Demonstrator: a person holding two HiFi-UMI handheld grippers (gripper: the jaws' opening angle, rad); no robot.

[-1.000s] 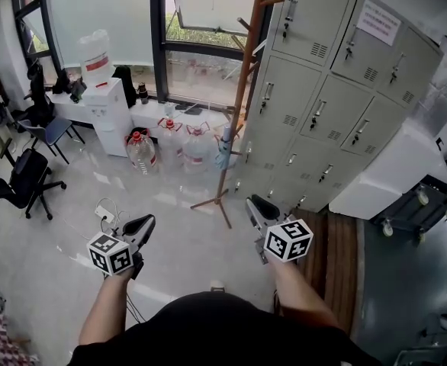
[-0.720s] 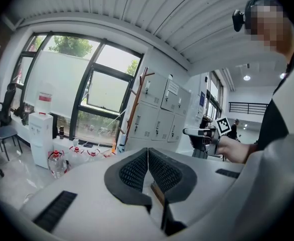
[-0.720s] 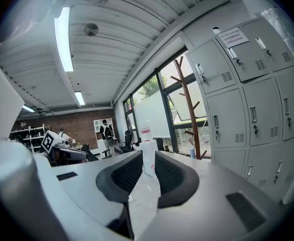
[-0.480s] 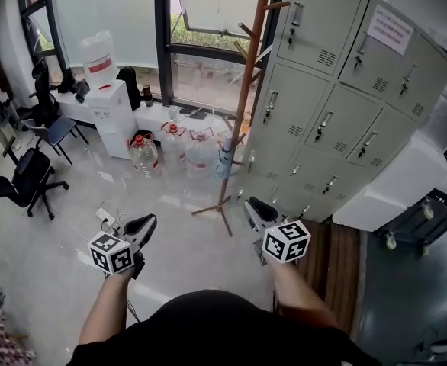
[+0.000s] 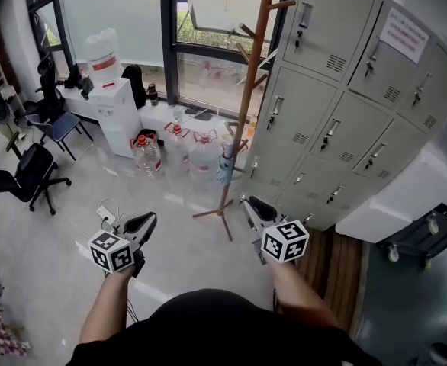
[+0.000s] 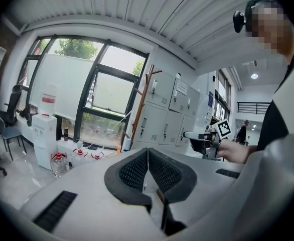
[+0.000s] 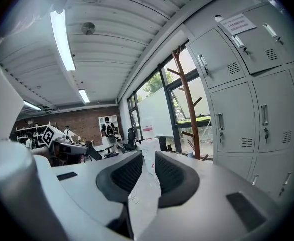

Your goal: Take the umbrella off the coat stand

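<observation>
The wooden coat stand (image 5: 242, 113) rises in front of the window beside the lockers. A folded light-blue umbrella (image 5: 224, 163) hangs low on its pole. Both grippers are held level, well short of the stand. My left gripper (image 5: 145, 220) is left of the stand's feet, and in the left gripper view its pads (image 6: 147, 153) meet with nothing between them. That view shows the stand (image 6: 139, 102) and umbrella (image 6: 128, 143) far ahead. My right gripper (image 5: 251, 203) is near the stand's base; its jaws (image 7: 148, 158) stand apart and empty, with the stand (image 7: 187, 99) ahead to the right.
Grey lockers (image 5: 338, 113) stand right of the stand, with a white cabinet (image 5: 406, 189) further right. Large water bottles (image 5: 143, 152) and a water dispenser (image 5: 110, 97) line the window wall. Office chairs (image 5: 21, 175) sit at left. A power strip with cable (image 5: 106, 216) lies on the floor.
The head view has closed in on the coat stand, and both grippers have been carried forward with it. Neither gripper's jaws look any different.
</observation>
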